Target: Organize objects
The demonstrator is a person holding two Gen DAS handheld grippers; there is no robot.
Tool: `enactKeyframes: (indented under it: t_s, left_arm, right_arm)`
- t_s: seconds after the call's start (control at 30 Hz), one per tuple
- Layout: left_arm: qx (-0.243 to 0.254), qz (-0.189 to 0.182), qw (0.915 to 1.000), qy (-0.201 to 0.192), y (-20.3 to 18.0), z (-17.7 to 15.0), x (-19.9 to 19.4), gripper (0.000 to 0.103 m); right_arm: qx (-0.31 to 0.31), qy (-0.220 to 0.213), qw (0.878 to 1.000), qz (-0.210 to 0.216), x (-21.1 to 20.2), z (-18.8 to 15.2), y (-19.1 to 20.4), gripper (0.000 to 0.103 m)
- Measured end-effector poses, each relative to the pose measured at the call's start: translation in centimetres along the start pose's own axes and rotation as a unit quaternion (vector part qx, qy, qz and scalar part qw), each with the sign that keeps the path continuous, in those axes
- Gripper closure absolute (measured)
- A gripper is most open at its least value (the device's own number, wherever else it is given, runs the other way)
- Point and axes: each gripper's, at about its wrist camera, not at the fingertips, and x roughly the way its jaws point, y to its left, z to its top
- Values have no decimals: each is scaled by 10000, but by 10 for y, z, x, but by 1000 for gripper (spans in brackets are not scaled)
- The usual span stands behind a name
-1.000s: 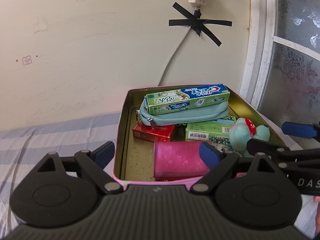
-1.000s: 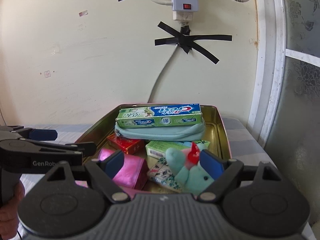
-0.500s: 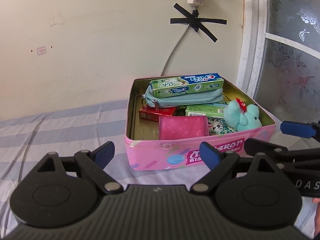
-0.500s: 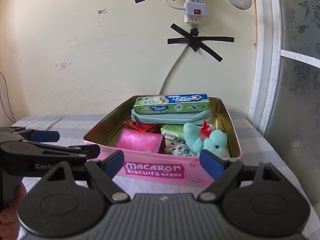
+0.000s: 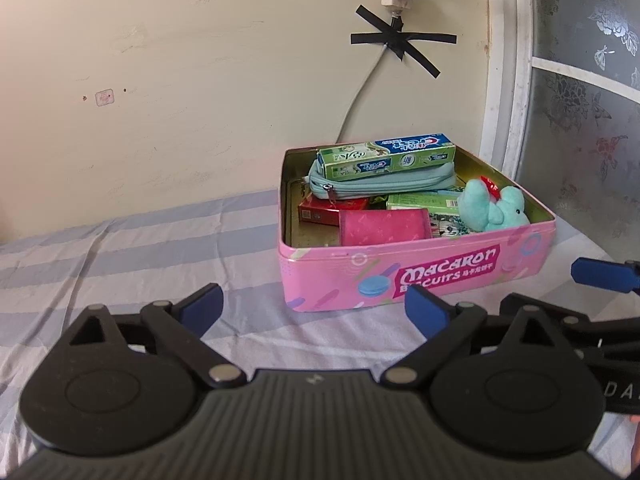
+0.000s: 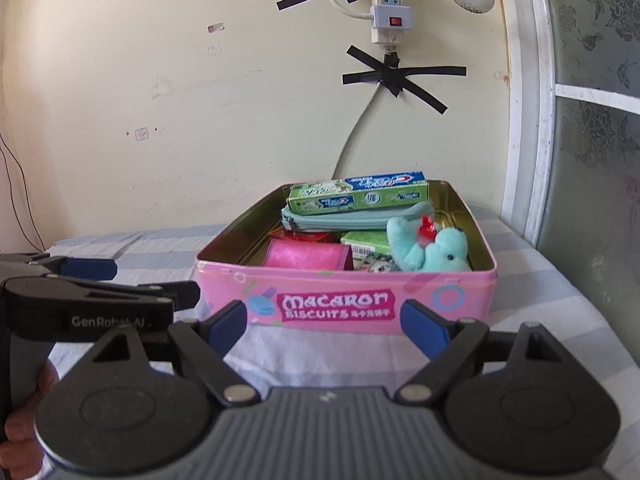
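Left hand-held gripper (image 5: pixel 312 304) is opening, empty; right hand-held gripper (image 6: pixel 324 320) wide, empty, facing glossy rectangular pink tin (image 6: pixel 344 300).

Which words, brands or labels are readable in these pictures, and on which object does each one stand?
"MACARON BISCUITS": front wall of the pink tin; the small characters after it are too small to read.
"GenRobot.AI", partly blurred: side of the left gripper.
"DA", cut off by the picture's edge: side of the right gripper.
Toothpaste box: print too blurred to read.
Green box: barcode label unreadable.
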Motion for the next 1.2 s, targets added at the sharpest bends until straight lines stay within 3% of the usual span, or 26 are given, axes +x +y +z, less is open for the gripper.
enactKeyframes:
  t_s: [0.4, 0.53, 0.7, 1.2]
  left_arm:
    - [-52, 179, 9998, 45, 18, -21, -8, 0]
    - [-108, 235, 9997, -5, 25, -21, -15, 0]
    - [-214, 299, 9992, -121, 33, -19, -25, 0]
    - [-113, 661, 9976, -182, 37, -19, -36, 0]
  right_arm:
    - [657, -309, 9974, 8, -23, -42, 18, 10]
    - [902, -556, 9944, 1, -40, -41, 20, 2]
    - [774, -812, 9936, -116, -58, -29, 29, 0]
    - [558, -955, 9936, -212, -66, -26, 45, 0]
